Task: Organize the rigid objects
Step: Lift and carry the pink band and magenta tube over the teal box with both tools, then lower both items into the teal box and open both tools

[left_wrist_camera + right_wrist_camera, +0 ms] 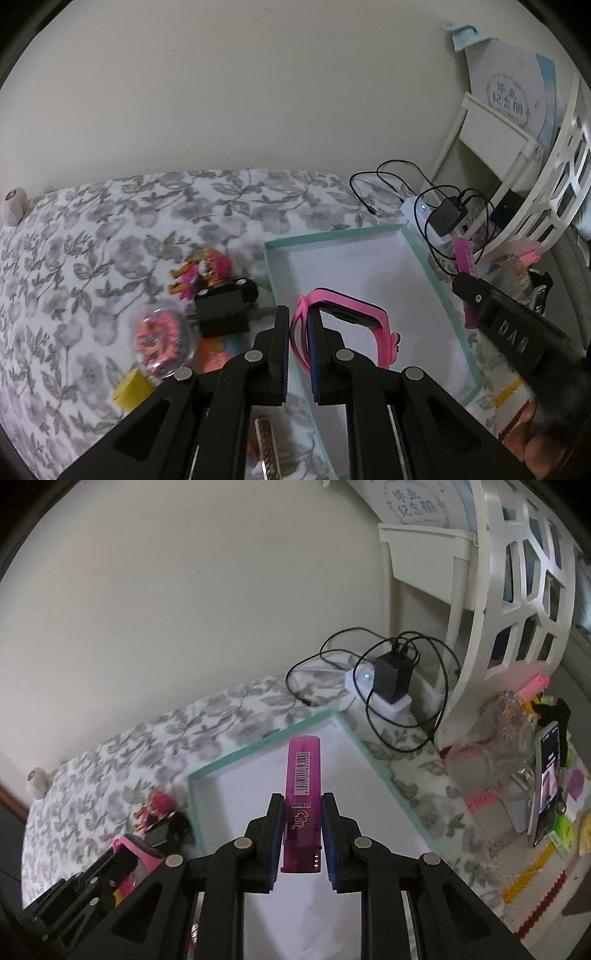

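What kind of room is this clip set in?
Probably a bedroom at home: the work surface looks like a bed under a floral sheet, set against a plain wall, with a charger plugged into a power strip and a white bedside shelf.

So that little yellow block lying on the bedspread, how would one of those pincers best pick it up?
Probably from straight above, closing on two opposite flat sides of the yellow block. It looks boxy and lies flat on the bedspread, so its faces suit flat pads. The clear ball sits close beside it, so come in along the side away from that. Both pincers are full now.
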